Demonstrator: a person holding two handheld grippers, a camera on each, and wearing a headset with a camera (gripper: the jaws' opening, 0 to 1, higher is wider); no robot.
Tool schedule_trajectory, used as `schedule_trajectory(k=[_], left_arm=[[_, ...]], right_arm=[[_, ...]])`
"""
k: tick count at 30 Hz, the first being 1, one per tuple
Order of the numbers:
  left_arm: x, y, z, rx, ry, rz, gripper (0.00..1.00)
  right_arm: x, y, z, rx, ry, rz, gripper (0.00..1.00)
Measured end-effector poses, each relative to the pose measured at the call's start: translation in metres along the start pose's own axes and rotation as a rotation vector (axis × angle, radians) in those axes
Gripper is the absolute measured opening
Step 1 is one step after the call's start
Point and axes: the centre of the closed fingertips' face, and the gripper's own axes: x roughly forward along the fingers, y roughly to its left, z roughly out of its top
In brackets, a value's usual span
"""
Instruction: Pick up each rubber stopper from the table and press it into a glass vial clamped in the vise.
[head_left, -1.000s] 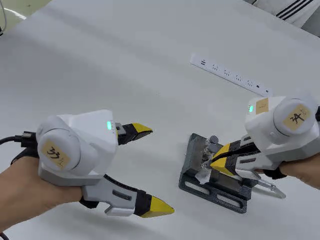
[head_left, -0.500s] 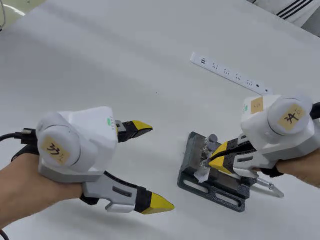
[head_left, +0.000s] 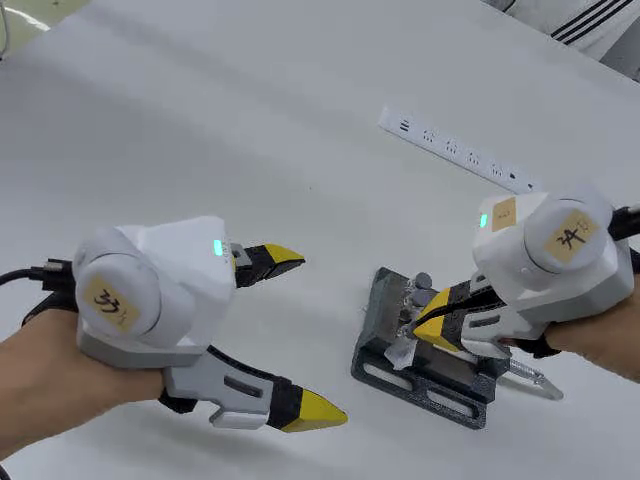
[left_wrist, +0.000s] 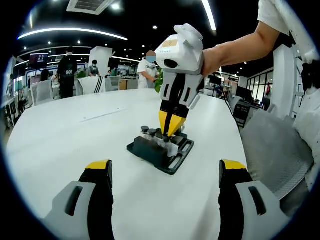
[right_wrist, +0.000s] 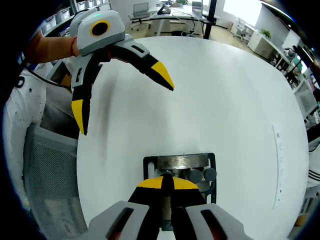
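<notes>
At seven o'clock my left tongs (head_left: 305, 335) hover spread wide. At four o'clock my right tongs (head_left: 420, 328) are clenched, tips down over the vise (head_left: 385, 372) beside grey-stoppered vials (head_left: 424, 283). I judge pressing underway; next, a straight downward push, then release.

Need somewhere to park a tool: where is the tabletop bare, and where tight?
Bare: the white tabletop beyond the open left tongs, left of the long white power strip. Crowded: the black metal vise, with the shut right tongs over it.
</notes>
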Motion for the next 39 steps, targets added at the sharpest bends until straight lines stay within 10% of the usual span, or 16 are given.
schedule_trajectory(k=[39], left_arm=[[0.0015,-0.0010,0.0041,0.000,-0.005,0.000,0.85]], right_arm=[[0.0010,0.0006,0.0006,0.018,-0.034,-0.049,0.00]])
